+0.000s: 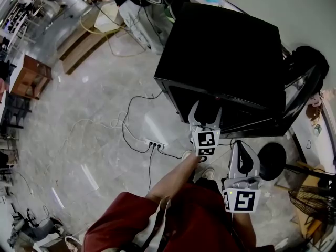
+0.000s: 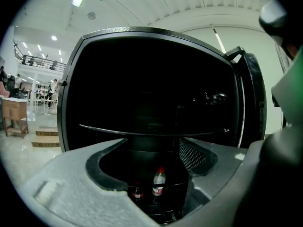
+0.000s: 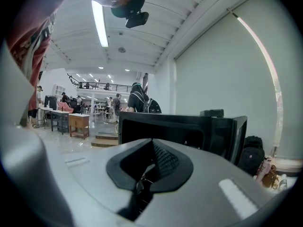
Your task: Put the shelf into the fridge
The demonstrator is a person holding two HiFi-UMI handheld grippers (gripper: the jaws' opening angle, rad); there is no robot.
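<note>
At the left of the head view, a power strip [image 1: 155,145] with its cables lies on the floor [image 1: 89,109], well apart from the work.

The left gripper [image 1: 207,109] hangs just in front of the open black fridge [image 1: 220,51]. Its jaws are wide apart and nothing is between them. Through this gap, the left gripper view shows the shelf [image 2: 151,128] as a thin plate that goes across the inside of the fridge at middle height. It looks nearly level. Two bottles [image 2: 159,182] stand lower, under it.

The shelf seems to be in its place, so the step in hand is probably to seat it fully. To do this well, the person should push the front edge in the middle and keep the plate flat, so that both sides sit on their supports. The push should be slow and should not go down toward the bottles.

The right gripper [image 3: 149,164] is held back near the person's body. Its jaws are pressed together, and no object can be identified between them. Further right, the fridge door [image 1: 303,91] stands open and leaves the opening free.
</note>
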